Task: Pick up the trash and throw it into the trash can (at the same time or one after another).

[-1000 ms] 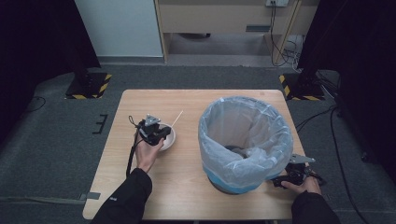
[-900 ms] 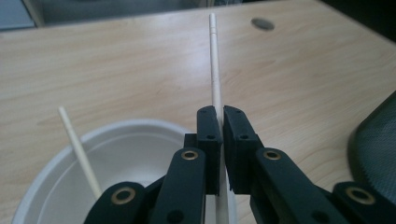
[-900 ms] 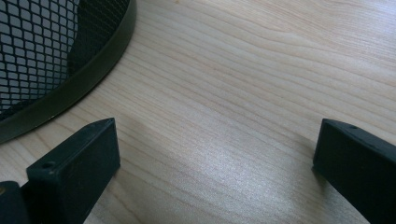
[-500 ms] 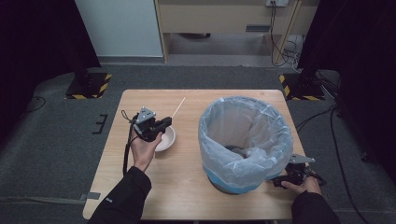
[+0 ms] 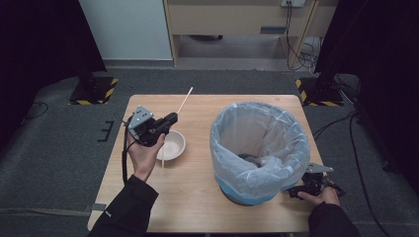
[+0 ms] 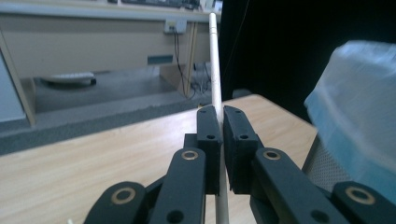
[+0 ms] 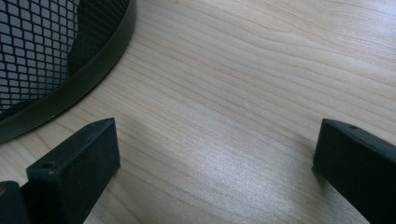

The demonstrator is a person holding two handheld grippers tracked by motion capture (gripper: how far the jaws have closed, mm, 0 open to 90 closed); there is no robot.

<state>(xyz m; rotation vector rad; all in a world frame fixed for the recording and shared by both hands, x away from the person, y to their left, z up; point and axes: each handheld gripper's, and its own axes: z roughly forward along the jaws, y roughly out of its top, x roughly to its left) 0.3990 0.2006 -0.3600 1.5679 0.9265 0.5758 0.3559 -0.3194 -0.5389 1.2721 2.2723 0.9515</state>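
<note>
Chopstick [image 6: 214, 70] clamped between left hand-held gripper [image 6: 221, 119] jaws, above bowl [image 5: 169, 145].

1. From the high view we look forward and down on the whole wooden table [image 5: 197, 197], with the floor around it and a wall with cabinets beyond its far edge.
2. In the left gripper view we sit low and close behind the left gripper [image 6: 218, 122], facing level across the table toward that same far wall; the lined bin [image 6: 359, 116] stands at our right edge.
3. In the right gripper view we hover very near the tabletop [image 7: 243, 93], angled steeply down, with the bin's mesh base [image 7: 56, 51] in the upper left corner.
4. All three views share the table and the bin [image 5: 259, 148].
</note>
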